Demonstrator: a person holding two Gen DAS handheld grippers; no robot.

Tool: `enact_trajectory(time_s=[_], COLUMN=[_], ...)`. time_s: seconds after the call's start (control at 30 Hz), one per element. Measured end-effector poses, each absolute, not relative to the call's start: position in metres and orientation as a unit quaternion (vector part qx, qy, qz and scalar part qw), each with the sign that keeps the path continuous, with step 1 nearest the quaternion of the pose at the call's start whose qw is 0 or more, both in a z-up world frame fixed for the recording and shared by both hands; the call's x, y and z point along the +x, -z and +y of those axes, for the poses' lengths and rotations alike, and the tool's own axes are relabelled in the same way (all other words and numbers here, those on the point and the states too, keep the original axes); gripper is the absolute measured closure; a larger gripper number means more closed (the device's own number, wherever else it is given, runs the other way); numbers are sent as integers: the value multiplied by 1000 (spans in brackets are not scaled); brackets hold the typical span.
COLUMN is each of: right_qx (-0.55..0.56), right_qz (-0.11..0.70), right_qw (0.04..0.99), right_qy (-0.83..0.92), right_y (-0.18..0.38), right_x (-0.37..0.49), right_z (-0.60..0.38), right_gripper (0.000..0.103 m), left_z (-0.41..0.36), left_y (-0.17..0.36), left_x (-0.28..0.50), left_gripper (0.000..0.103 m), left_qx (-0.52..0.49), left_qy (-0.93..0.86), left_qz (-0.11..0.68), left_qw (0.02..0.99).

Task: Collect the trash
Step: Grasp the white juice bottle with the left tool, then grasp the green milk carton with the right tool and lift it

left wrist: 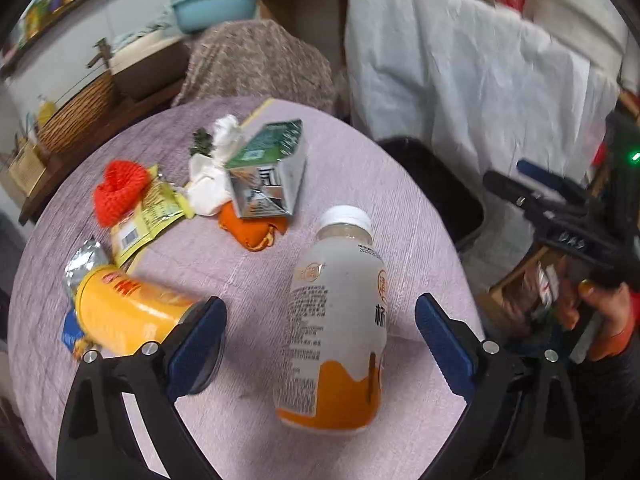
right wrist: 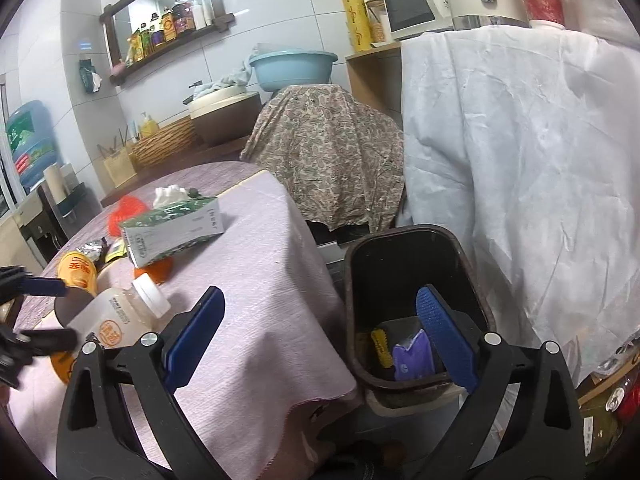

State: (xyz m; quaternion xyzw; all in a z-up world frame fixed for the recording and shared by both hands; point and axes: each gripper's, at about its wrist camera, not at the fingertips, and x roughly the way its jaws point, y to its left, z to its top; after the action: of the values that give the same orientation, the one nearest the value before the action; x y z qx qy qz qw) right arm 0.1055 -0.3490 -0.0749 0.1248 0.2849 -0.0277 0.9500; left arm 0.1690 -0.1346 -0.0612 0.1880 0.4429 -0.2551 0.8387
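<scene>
The bottle (left wrist: 336, 320), low and centre in the left wrist view, carried small printed lines, a round orange logo and one large dark Chinese character, none clearly readable. The yellow can (left wrist: 128, 312) at lower left bore red characters; a yellow wrapper (left wrist: 148, 208) above it showed a barcode. The green-and-silver carton (left wrist: 268, 172) sat in the upper middle, its lettering blurred.

The left gripper (left wrist: 320, 336) stood wide open, empty, its pads either side of the bottle without touching it; the left pad lay close by the can. The right gripper (right wrist: 320, 336) also gaped empty above the dark trash bin (right wrist: 416, 280), lower centre-right, holding purple and yellow scraps.

The bin stood just beside the table's (right wrist: 260, 300) draped edge; bare cloth lay around the bottle.
</scene>
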Motion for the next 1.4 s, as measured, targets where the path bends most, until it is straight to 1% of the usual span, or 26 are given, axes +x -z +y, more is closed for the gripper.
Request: enact_trajectory(time_s=[0.1, 0.13, 0.23, 0.3, 0.33, 0.47, 0.63, 0.83, 1.03, 1.27, 1.4], right_qx=[130, 130, 127, 128, 130, 135, 139, 191, 304, 451, 509], right_qz=[284, 285, 284, 284, 284, 285, 288, 297, 332, 381, 399], right_qw=[950, 949, 950, 950, 950, 949, 947, 934, 881, 787, 740], right_qy=[24, 22, 19, 17, 15, 9, -11, -57, -143, -176, -184], right_y=[73, 73, 72, 71, 71, 70, 68, 61, 64, 96, 114], right_x=[105, 105, 105, 106, 106, 109, 113, 126, 165, 222, 247], right_z=[-348, -347, -344, -345, -345, -343, -336, -330, -311, -292, -281], right_gripper=[7, 7, 7, 7, 7, 7, 7, 7, 7, 8, 18], left_z=[-151, -155, -164, -167, -169, -163, -141, -104, -82, -66, -60], left_y=[71, 75, 85, 90, 91, 87, 76, 63, 63, 65, 65], left_x=[177, 179, 183, 182, 183, 179, 169, 147, 126, 118, 121], left_gripper=[15, 17, 27, 39, 41, 41, 41, 41, 41, 41, 41], left_qx=[234, 245, 282, 296, 298, 281, 207, 112, 80, 55, 48], left_qy=[253, 254, 248, 246, 244, 250, 253, 247, 216, 215, 213], left_qz=[454, 459, 470, 474, 476, 474, 461, 434, 416, 416, 416], left_qw=[821, 815, 799, 792, 790, 796, 825, 859, 880, 882, 883])
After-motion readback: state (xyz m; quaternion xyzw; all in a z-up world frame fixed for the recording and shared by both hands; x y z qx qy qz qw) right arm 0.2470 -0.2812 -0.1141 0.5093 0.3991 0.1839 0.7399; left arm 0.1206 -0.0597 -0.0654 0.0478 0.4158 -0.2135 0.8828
